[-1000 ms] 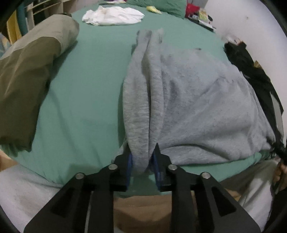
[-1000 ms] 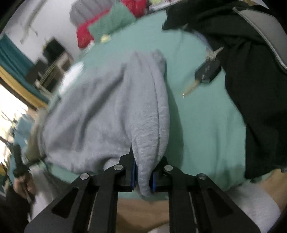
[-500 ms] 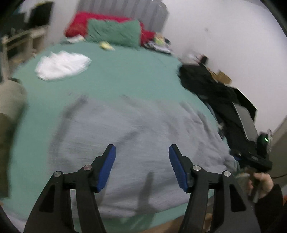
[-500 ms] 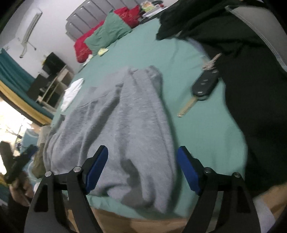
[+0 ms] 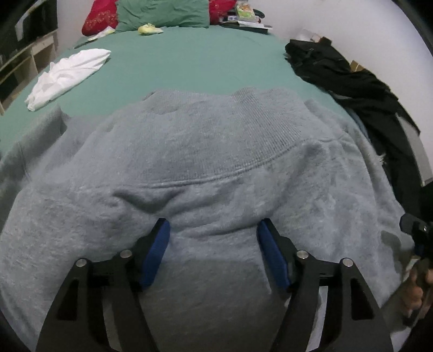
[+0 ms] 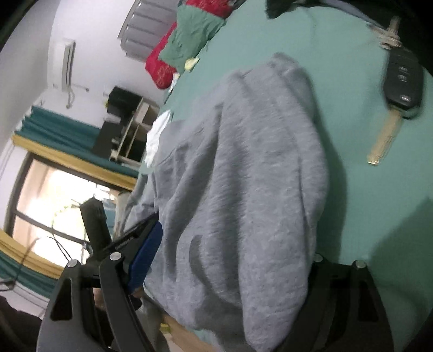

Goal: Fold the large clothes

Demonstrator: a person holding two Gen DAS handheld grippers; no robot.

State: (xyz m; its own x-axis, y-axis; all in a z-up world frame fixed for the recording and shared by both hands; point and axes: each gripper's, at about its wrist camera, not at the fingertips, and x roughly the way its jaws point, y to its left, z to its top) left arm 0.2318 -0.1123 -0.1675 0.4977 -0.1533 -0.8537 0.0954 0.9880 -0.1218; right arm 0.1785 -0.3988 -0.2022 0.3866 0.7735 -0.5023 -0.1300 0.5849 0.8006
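Risk of snagging the wrong layer on the grey sweatshirt (image 5: 205,168)

Left gripper (image 5: 213,249) hovers wide open over the sweatshirt spread on the bed (image 5: 189,59); right gripper (image 6: 232,260) also gapes, empty, around a loose fold. Pinch too deep and both layers bunch; the car key (image 6: 397,89) just beside could get dragged along.

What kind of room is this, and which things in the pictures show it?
Most likely a bedroom. The grey sweatshirt lies on a bed with a green sheet, green and red pillows lie at its far end, and other clothes, a white garment and black clothing, lie around.
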